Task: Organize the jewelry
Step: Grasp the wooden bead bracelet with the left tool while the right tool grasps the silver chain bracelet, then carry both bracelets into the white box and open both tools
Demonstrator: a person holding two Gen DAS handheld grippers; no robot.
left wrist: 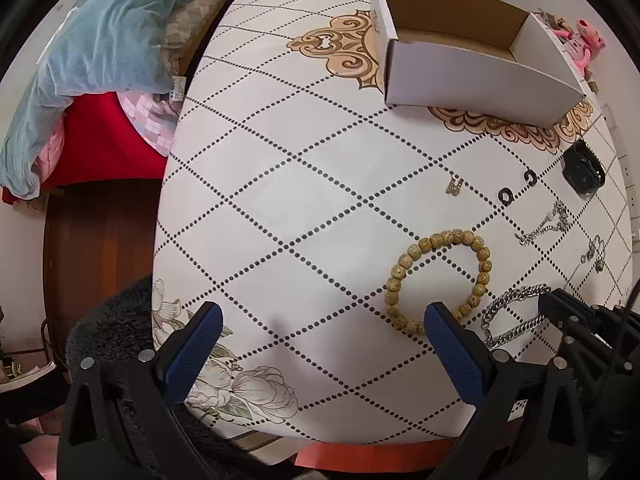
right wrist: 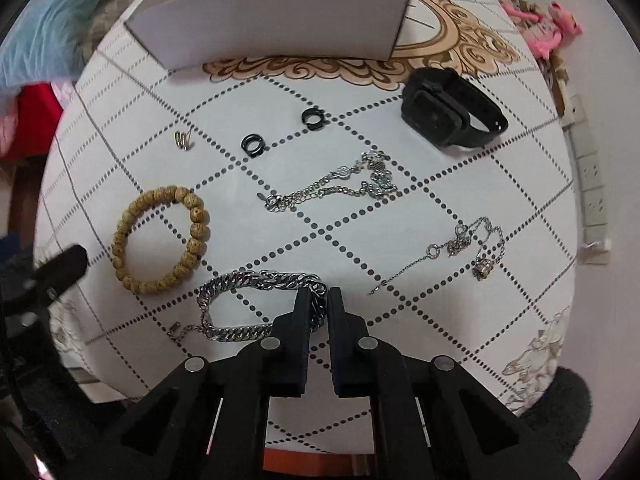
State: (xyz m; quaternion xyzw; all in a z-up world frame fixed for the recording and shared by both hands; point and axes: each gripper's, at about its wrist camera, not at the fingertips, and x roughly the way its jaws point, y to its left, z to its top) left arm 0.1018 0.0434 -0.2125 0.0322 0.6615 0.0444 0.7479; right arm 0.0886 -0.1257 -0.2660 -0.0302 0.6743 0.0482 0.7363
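A thick silver chain bracelet [right wrist: 256,280] lies on the white patterned table [right wrist: 460,184], and my right gripper [right wrist: 319,294] is shut on its right end, links showing between the two black fingers. To its left lies a tan beaded bracelet [right wrist: 168,192]. In the left wrist view my left gripper [left wrist: 323,312] stands open just above the table with nothing between its blue pads; its right fingertip overlaps the lower edge of the beaded bracelet [left wrist: 436,237]. The chain bracelet [left wrist: 508,312] lies just to the right of that finger.
An open white cardboard box [right wrist: 272,28] stands at the back of the table. Also lying loose are a black smartwatch [right wrist: 440,116], two black rings [right wrist: 252,145], a small gold ring [right wrist: 183,140] and two thin silver chains [right wrist: 332,188]. Bedding [left wrist: 100,40] lies left of the table.
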